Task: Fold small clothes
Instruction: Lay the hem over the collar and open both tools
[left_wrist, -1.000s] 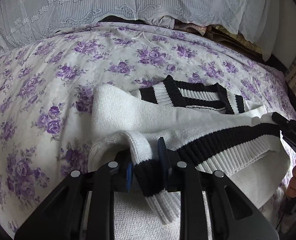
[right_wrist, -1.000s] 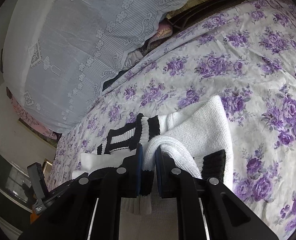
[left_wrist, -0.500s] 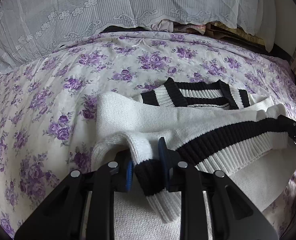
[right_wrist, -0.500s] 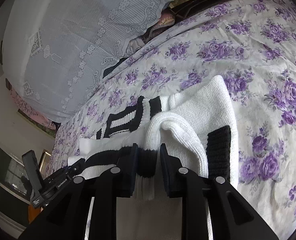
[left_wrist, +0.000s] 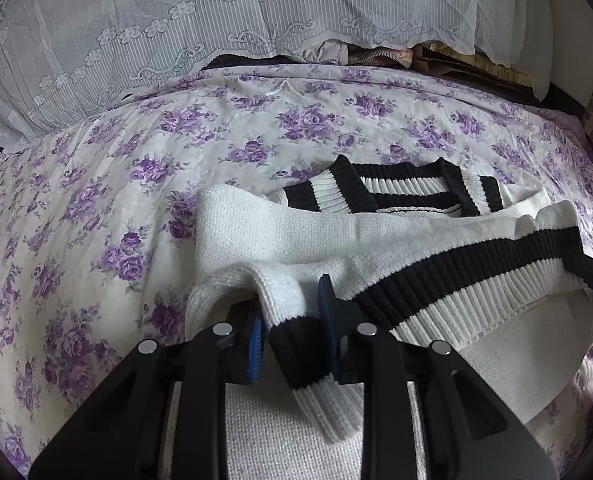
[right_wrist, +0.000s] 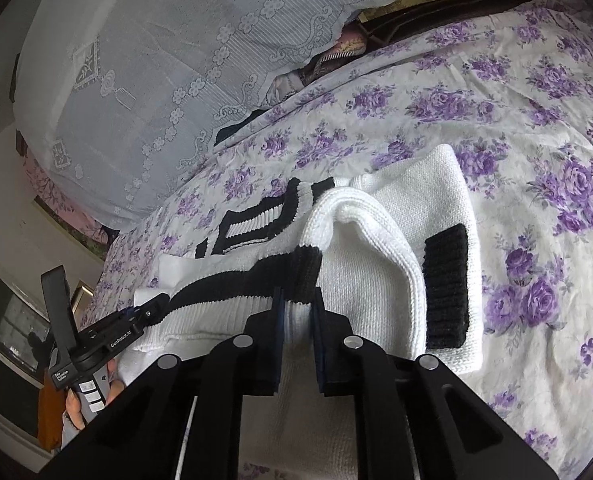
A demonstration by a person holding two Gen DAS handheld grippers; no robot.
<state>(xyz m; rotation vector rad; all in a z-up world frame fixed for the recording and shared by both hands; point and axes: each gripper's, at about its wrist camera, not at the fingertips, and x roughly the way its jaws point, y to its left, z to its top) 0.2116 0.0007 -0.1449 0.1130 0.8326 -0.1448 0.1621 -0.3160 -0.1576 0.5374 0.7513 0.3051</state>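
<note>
White knit sweater (left_wrist: 376, 240) with black-and-white ribbed bands, lying partly folded on a bed covered by a purple-flowered sheet (left_wrist: 96, 208). Its striped ribbed section (left_wrist: 396, 196) rests flat at the far side; the ribbed hem (left_wrist: 476, 276) is raised off the sheet and stretched between the two claws. Left claw (left_wrist: 292, 332): closed on one corner of the hem, the black band pinched between its blue pads, white rib hanging down below. Right claw (right_wrist: 296, 320): closed on the opposite hem corner after a brief loosening and re-closing, the fabric bunched between its pads. A black cuff (right_wrist: 446, 284) of a folded sleeve lies just right of the right claw. The person's hand (right_wrist: 88, 400) grips the left tool's handle. Beyond the sheet, a white lace cover (left_wrist: 256, 12) drapes over piled bedding.
</note>
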